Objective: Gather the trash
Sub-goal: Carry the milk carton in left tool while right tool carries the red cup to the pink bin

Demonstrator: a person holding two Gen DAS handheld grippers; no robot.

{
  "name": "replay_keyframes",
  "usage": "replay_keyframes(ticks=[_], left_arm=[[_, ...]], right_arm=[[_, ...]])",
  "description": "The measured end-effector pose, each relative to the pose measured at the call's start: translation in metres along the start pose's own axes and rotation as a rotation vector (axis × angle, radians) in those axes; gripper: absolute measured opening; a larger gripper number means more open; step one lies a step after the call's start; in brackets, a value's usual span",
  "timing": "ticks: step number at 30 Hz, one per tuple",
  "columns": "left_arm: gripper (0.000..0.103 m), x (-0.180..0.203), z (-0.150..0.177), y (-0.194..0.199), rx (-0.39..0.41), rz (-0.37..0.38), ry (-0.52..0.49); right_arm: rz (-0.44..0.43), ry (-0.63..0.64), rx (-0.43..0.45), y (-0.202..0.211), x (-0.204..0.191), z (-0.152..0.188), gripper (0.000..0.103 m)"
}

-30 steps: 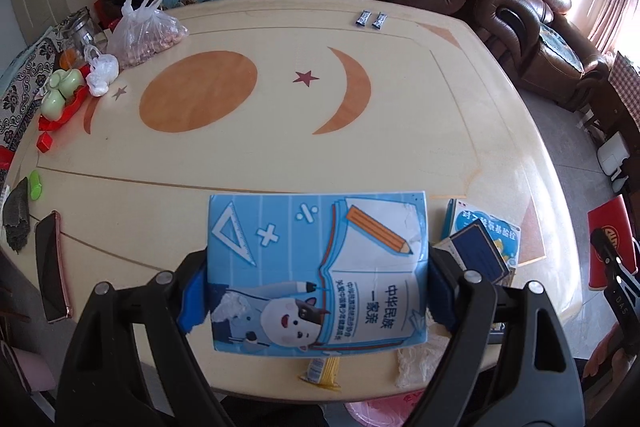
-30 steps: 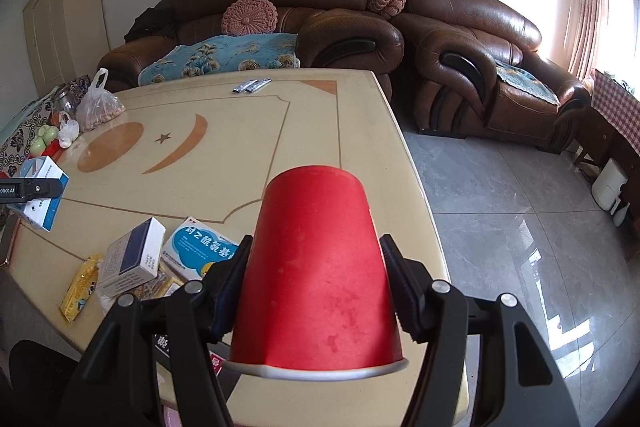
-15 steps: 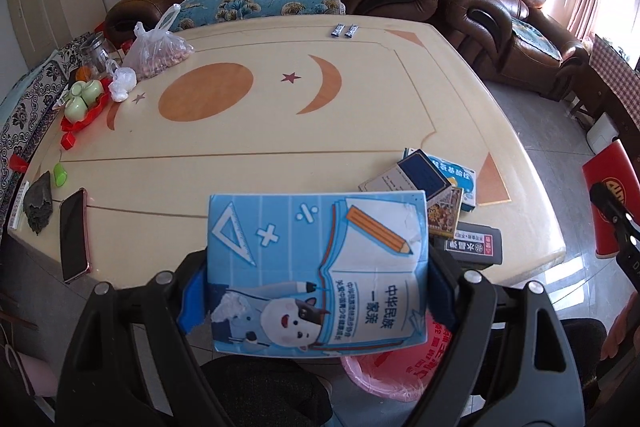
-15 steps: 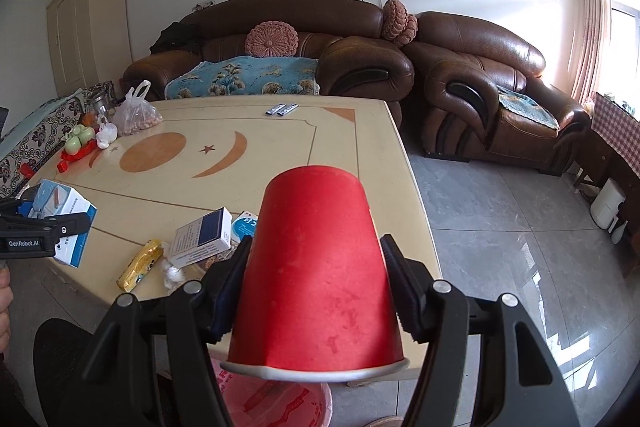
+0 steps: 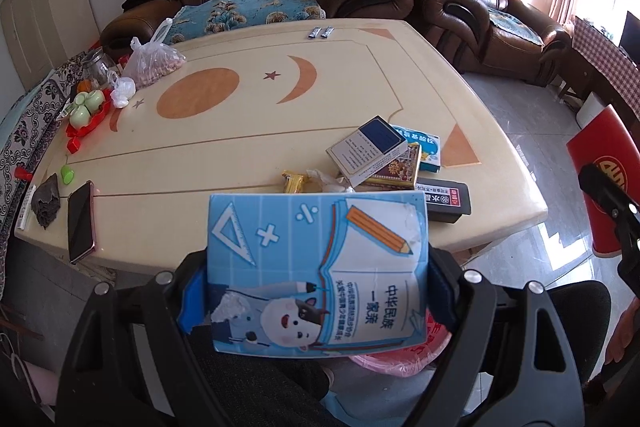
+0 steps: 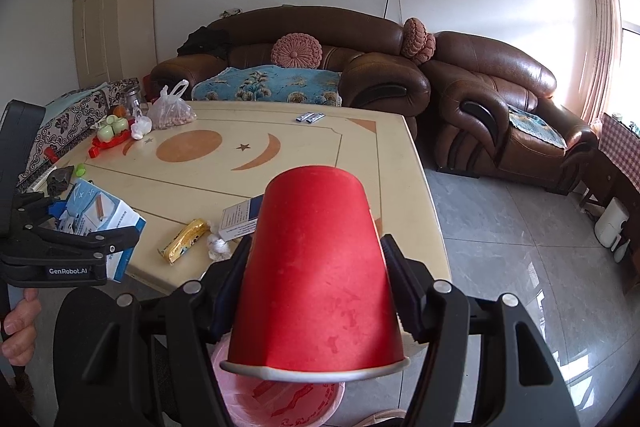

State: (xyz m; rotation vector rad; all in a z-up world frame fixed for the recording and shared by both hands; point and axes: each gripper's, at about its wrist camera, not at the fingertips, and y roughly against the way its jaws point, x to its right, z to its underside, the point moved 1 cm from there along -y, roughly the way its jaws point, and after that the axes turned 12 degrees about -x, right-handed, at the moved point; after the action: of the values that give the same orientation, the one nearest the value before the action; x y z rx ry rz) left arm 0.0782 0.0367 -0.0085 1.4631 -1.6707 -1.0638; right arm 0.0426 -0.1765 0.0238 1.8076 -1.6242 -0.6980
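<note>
My left gripper (image 5: 318, 291) is shut on a blue carton (image 5: 316, 267) with a pencil and cartoon print, held off the table's near edge; it also shows in the right wrist view (image 6: 102, 217). My right gripper (image 6: 316, 291) is shut on an upside-down red paper cup (image 6: 316, 267), held above a pink trash bin (image 6: 280, 407). The cup shows at the right edge of the left wrist view (image 5: 600, 183). The bin's rim (image 5: 384, 363) peeks out under the carton.
On the cream table (image 5: 240, 147) lie a white-and-blue box (image 5: 366, 151), a gold wrapper (image 5: 294, 183), crumpled tissue (image 6: 218, 245), a black box (image 5: 442, 201), a phone (image 5: 80, 221), a bag of nuts (image 5: 152, 61) and a red tray with green cups (image 5: 86, 109). Brown sofas stand behind.
Both grippers have drawn back from the table towards the near edge with the carton and cup still held. The pink bin has come into view below them.
</note>
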Motion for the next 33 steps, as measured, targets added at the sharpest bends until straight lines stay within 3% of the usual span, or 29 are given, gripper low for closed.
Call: replay_keyframes(ticks=[16,33], left_arm=[[0.082,0.026,0.048,-0.004,-0.029,0.012,-0.068],[0.082,0.043,0.081,-0.050,-0.131,0.012,-0.115]], right_arm=[[-0.018,0.062,-0.054,0.012,-0.031,0.047,0.062],[-0.022,0.078,-0.163,-0.021,-0.037,0.083,0.063]])
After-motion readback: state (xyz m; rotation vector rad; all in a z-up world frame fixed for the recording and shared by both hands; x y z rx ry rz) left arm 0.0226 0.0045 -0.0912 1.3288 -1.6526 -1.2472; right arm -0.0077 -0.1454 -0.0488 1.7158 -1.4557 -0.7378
